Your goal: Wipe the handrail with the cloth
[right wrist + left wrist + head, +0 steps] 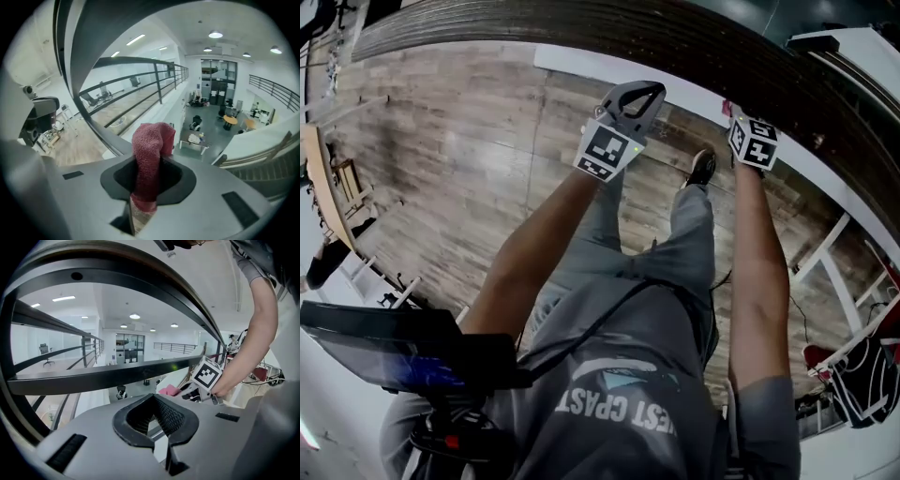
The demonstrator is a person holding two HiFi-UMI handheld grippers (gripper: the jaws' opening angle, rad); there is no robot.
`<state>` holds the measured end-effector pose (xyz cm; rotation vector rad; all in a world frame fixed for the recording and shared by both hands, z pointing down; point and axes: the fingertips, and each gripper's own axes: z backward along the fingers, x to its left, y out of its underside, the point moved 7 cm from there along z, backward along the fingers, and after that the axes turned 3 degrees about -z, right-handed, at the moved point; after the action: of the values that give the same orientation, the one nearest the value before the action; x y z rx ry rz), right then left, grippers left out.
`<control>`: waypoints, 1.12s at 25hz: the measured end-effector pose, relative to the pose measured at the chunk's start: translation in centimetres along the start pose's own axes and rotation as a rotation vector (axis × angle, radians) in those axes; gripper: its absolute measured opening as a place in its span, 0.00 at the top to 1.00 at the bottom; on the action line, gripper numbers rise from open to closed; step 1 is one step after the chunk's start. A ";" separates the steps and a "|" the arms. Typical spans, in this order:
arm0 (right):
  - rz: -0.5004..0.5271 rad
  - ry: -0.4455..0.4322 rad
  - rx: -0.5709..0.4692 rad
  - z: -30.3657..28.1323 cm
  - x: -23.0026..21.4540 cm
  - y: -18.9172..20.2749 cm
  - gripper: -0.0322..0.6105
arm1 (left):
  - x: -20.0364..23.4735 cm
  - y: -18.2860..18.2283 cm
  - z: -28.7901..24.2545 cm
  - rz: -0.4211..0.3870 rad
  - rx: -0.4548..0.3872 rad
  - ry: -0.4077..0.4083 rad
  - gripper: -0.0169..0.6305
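Observation:
The handrail (609,42) is a dark curved band across the top of the head view. A red cloth (149,161) hangs pinched in my right gripper (145,187), which is shut on it right by the rail (86,79). In the head view the right gripper (742,120) is up against the rail, with a bit of cloth (727,109) showing at its tip. My left gripper (641,94) is held near the rail further left. In its own view the left gripper (157,423) is shut on nothing, with the rail (93,377) just beyond and the cloth (168,390) to the right.
Wooden floor (469,159) lies under my feet on this side of the rail. Beyond the railing is a drop to a lower hall with desks (197,138). White frames and a red-black bag (862,375) stand at the right; a dark device (384,352) sits at my chest.

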<state>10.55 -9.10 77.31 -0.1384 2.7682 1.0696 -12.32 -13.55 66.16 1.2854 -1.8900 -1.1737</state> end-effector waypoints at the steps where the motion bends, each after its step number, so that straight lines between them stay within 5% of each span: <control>1: 0.023 -0.036 0.008 -1.3 2.3 -0.7 0.84 | 1.1 0.5 0.7 0.000 0.008 -0.001 0.97; 6: 0.034 -0.038 0.032 -2.8 4.5 -2.1 0.84 | 5.7 1.3 2.8 -0.011 0.002 0.032 0.97; 11: -0.136 0.145 0.017 -0.9 0.5 -0.2 0.84 | 10.8 2.2 4.9 -0.045 -0.011 0.065 0.97; 15: -0.211 0.230 0.027 -1.3 1.7 -1.5 0.84 | 14.6 3.4 6.7 -0.028 0.005 0.027 0.97; 22: -0.053 0.011 0.046 -6.4 11.1 -4.3 0.84 | 13.2 4.0 6.6 0.000 0.005 0.028 0.97; 28: -0.020 0.015 0.018 -6.1 10.2 -3.8 0.84 | 14.2 4.2 8.1 0.030 -0.027 0.000 0.97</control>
<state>0.35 -16.27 77.26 -0.1715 2.7828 1.0429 -26.15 -23.27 65.84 1.2383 -1.8806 -1.1794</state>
